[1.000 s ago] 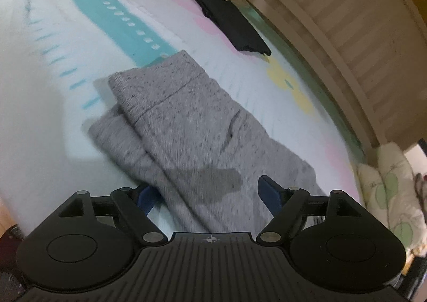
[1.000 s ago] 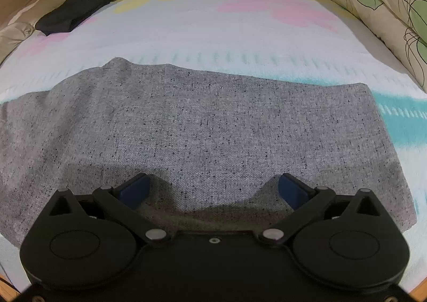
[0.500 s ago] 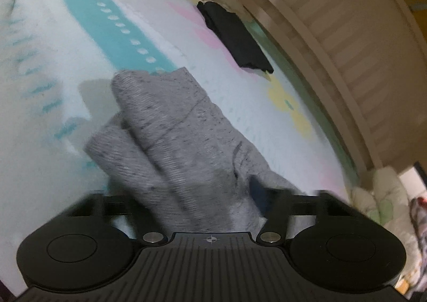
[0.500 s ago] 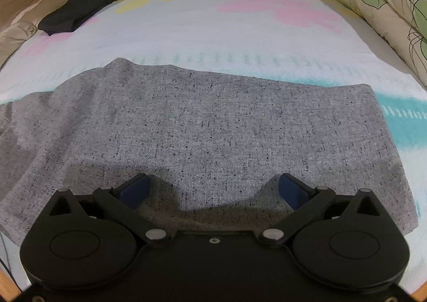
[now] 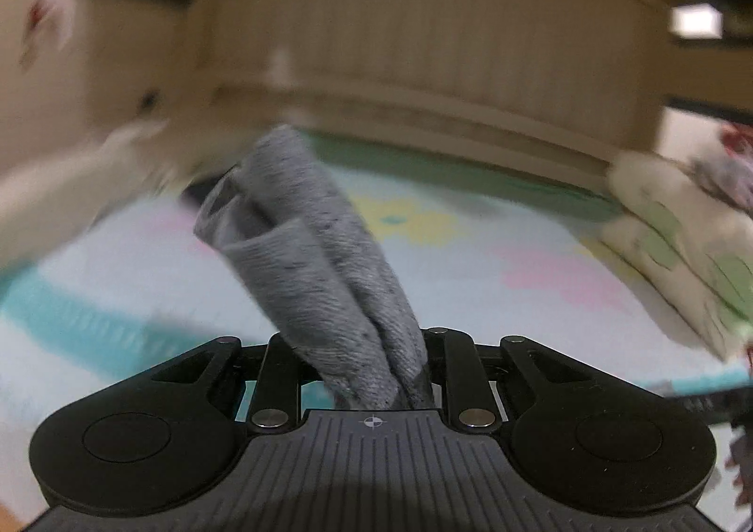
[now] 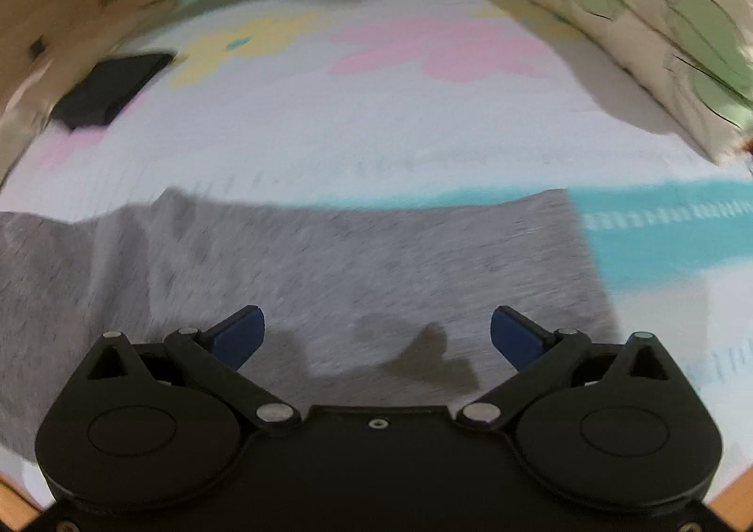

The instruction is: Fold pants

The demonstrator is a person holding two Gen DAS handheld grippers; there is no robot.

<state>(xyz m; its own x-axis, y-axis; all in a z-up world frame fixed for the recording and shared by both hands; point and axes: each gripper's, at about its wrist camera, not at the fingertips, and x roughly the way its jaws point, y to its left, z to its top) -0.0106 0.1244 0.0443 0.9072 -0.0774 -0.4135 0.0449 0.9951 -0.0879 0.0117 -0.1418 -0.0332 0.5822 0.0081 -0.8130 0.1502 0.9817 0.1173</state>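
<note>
The left gripper [image 5: 372, 372] has just been closing and now clamps a bunched end of the grey pants [image 5: 320, 268]. The cloth rises from between the jaws toward 11 o'clock in thick rolled folds, lifted off the bed and blocking the middle of the left wrist view. That whole picture is smeared with motion.

The right gripper [image 6: 376, 334] stands wide open with nothing between its blue fingers [image 6: 237, 334]; it hovers over the flat part of the pants [image 6: 329, 268], which lies spread across the bed sheet [image 6: 376, 127] from 9 o'clock to about 3 o'clock of the right wrist view. Whether the fingers touch the cloth cannot be told.

Around the pants, the sheet is pale with a teal band [image 6: 668, 231] running off at 3 o'clock, a pink flower print [image 6: 437, 47] at 12 o'clock and a yellow flower print [image 6: 240, 43] at 11 o'clock. A folded black garment [image 6: 113, 90] lies well apart from the pants at 10 o'clock, near the bed's edge. Cream pillows with green leaf patterns [image 6: 659, 24] are stacked at 1 to 2 o'clock, also apart from the pants. A beige slatted headboard [image 5: 447, 43] curves along the far side of the bed in the left wrist view.
</note>
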